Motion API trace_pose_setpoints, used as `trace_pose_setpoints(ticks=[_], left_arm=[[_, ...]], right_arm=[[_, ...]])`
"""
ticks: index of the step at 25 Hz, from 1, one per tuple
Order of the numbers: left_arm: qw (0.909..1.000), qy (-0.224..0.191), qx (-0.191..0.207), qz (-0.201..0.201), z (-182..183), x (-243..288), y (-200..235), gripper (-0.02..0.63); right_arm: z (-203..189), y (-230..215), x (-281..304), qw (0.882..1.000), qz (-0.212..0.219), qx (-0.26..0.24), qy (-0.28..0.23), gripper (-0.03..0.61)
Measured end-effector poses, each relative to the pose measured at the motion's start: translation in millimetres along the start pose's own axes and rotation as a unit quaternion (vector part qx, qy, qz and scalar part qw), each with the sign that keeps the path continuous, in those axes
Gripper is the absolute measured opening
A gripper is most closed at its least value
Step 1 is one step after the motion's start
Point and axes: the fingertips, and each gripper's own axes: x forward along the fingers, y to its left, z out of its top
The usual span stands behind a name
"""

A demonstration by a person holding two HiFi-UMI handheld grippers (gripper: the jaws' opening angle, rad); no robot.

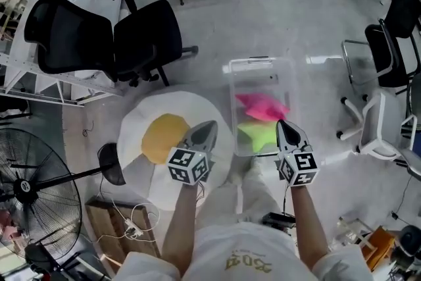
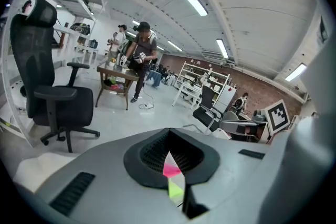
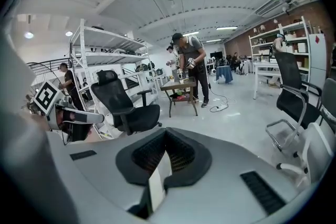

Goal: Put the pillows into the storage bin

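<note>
1 yellow pillow (image 1: 163,136): on a white round mat (image 1: 164,102), below and just left of the left tool (image 1: 206,126), the nearer one. 1 storage bin (image 1: 262,66), below the right tool (image 1: 285,126): holds pink pillow (image 1: 262,105), green pillow (image 1: 255,136). Both tools pinched shut, empty.

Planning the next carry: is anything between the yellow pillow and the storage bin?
Nothing visible. The yellow pillow lies on the white round surface beside the storage bin, which already holds a pink pillow and a green pillow.
</note>
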Motion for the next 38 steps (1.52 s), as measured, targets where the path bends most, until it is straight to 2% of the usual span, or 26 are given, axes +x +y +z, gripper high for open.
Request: trace_pose_setpoints(ticks=[8,19,28,38], left_arm=[[0.9992,-0.023,0.030,0.008,39.2,-48.2,-14.4,0.014],[0.9970,-0.070,0.028,0.019,72.8,-106.0,-29.8,0.014],[0.9946,-0.084,0.044,0.041,78.7,-117.3,-28.7,0.014],[0.9938,-0.096,0.029,0.048,82.2,-126.6,-16.5,0.014]], right_arm=[[41.7,33.1,-26.4,1.000,0.002,-0.016,-0.027,0.012],[69.1,68.9,-71.3,0.998,0.003,-0.028,-0.051,0.012],[77.9,76.8,-78.9,0.997,0.000,-0.041,-0.060,0.012],[80.0,85.6,-69.3,0.998,0.002,-0.037,-0.056,0.012]])
